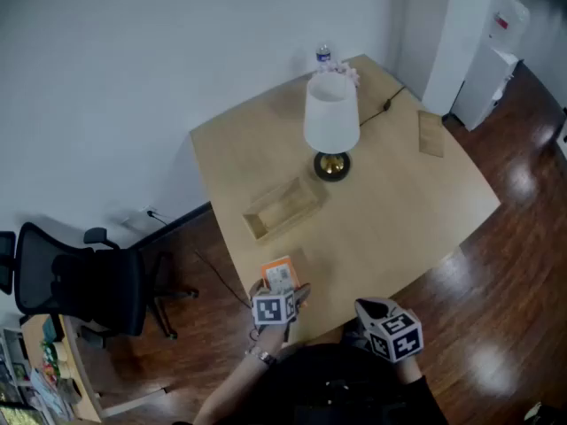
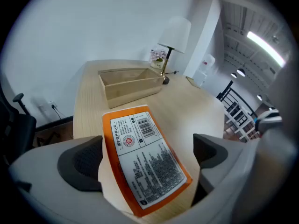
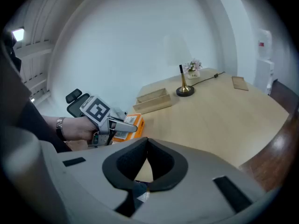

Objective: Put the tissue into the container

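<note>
Near the pale wooden table [image 1: 399, 211] edge, my left gripper [image 2: 149, 155] has fingers spread around an orange rectangular tissue pack [image 2: 140, 143]; my right gripper's [image 3: 147, 141] fingers press together.

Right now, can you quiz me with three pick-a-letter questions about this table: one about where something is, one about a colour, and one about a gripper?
1. Where is the open, shallow wooden container?
A. On the dark floor
B. On the pale wooden table, between the white-shaded lamp and the flat tissue pack
C. On the black office chair

2. What colour is the border round the tissue pack's white label?
A. Orange
B. Green
C. Purple

3. How do the jaws of the right gripper stand?
A. Together, with nothing held
B. Wide apart
C. Clamped on the lamp

Answers:
1. B, since the head view shows the container on the tabletop between those two.
2. A, since the left gripper view shows an orange edge round the label.
3. A, since the right gripper view shows its dark pads meeting.
</note>
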`<state>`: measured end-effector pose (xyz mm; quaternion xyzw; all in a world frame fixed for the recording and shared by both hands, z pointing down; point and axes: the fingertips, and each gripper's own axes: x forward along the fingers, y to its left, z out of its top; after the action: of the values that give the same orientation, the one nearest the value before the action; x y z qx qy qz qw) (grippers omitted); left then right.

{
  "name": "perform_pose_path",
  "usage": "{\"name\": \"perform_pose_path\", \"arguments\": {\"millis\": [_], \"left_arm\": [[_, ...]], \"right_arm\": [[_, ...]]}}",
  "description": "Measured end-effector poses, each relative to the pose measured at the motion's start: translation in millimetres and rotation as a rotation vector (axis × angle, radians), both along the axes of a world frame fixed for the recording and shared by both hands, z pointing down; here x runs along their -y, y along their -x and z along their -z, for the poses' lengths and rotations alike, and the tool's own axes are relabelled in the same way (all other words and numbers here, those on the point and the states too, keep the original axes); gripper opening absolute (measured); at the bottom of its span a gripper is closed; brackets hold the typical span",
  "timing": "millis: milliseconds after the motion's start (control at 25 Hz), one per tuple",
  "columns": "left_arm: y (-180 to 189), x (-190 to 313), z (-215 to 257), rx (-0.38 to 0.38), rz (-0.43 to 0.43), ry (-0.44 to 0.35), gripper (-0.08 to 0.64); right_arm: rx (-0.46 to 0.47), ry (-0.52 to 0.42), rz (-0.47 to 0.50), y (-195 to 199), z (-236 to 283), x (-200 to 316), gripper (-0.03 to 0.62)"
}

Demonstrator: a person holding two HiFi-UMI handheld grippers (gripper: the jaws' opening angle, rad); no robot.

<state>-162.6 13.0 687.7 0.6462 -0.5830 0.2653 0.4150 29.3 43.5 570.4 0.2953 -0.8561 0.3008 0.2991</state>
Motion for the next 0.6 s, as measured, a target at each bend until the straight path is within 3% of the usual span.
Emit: {"name": "perform_pose_path", "arguments": {"millis": [160, 280, 600], "left_arm": [[10, 0, -24, 0.075, 0.014, 0.056, 0.579], [17, -5, -28, 0.110, -0.005, 0.052, 0.537], [19, -8, -17, 0.109, -0.116, 0.052, 0.464]], "right_arm": [[-0.017, 0.002, -0.007, -13, -3, 4, -0.005], [-0.024, 0.010, -0.026, -23, -5, 7, -0.006], [-0.012, 0.015, -0.036, -13, -5, 22, -0.006]]}}
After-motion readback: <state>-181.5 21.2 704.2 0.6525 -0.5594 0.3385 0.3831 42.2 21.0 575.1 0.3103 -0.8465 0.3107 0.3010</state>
